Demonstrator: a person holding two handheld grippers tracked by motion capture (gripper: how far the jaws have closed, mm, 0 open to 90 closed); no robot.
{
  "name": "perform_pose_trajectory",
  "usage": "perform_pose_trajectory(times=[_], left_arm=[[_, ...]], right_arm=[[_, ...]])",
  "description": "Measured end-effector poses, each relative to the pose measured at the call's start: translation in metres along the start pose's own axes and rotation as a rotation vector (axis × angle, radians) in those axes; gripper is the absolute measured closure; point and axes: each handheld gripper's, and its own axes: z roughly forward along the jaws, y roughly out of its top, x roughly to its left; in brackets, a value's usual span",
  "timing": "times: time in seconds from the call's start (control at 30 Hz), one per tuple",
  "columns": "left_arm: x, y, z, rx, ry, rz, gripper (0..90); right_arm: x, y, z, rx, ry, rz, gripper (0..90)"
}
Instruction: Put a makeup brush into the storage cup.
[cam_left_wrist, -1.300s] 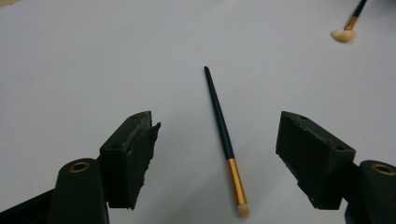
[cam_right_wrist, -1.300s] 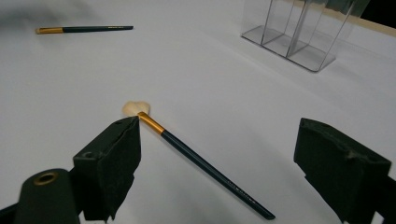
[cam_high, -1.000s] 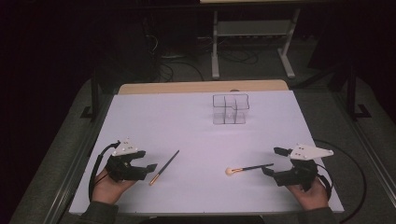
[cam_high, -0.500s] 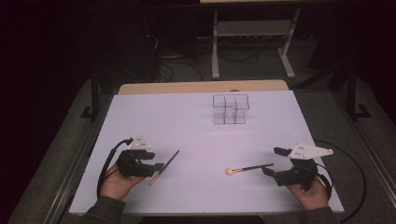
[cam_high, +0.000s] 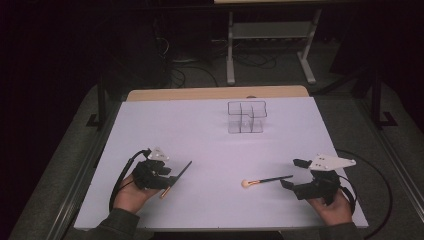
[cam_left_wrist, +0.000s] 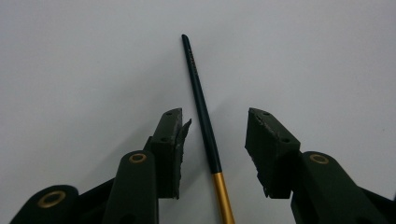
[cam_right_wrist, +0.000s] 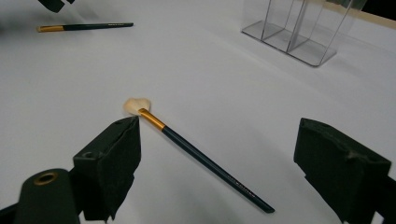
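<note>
LEFT: your left hand-held gripper has slid in over the slim dark-green brush with a gold ferrule, jaws just narrowing, pads apparently not yet touching it, brush flat on the white tabletop | RIGHT: your right hand-held gripper waits unmoved, jaws wide, by the cream-tipped brush | NEXT: likely clamp, then the clear acrylic organiser.

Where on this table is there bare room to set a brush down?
Free: the wide white stretch between the clear organizer and the two brushes, plus the table's far-left area. Crowded: the near corners, where the left claw straddles one brush and the right claw flanks the other.
</note>
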Motion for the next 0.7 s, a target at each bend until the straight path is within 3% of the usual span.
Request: perform_pose_trajectory(times=[0.07, 0.13, 0.17, 0.4, 0.53, 0.6, 0.7], left_arm=[[0.000, 0.000, 0.002, 0.004, -0.006, -0.021, 57.1], [0.001, 0.000, 0.004, 0.018, -0.009, -0.008, 57.9], [0.000, -0.001, 0.005, 0.025, -0.012, -0.028, 58.5], [0.003, 0.000, 0.012, 0.070, -0.004, -0.046, 61.8], [0.004, -0.001, 0.014, 0.092, -0.005, -0.047, 63.5], [0.005, -0.001, 0.015, 0.101, -0.007, -0.026, 65.4], [0.004, -0.002, 0.017, 0.101, -0.010, -0.036, 66.7]], right_arm=[[0.000, 0.000, 0.000, 0.005, 0.002, 0.004, 13.8], [0.001, 0.000, 0.000, 0.006, 0.003, 0.002, 13.9], [0.001, 0.000, 0.000, 0.006, 0.005, 0.001, 13.8], [0.001, 0.000, 0.001, 0.007, 0.002, -0.003, 13.8], [0.001, 0.000, 0.001, 0.006, 0.001, -0.005, 13.9], [0.001, 0.000, 0.001, 0.006, 0.001, -0.011, 13.9], [0.002, 0.001, 0.000, 0.002, 0.001, -0.008, 13.9]])
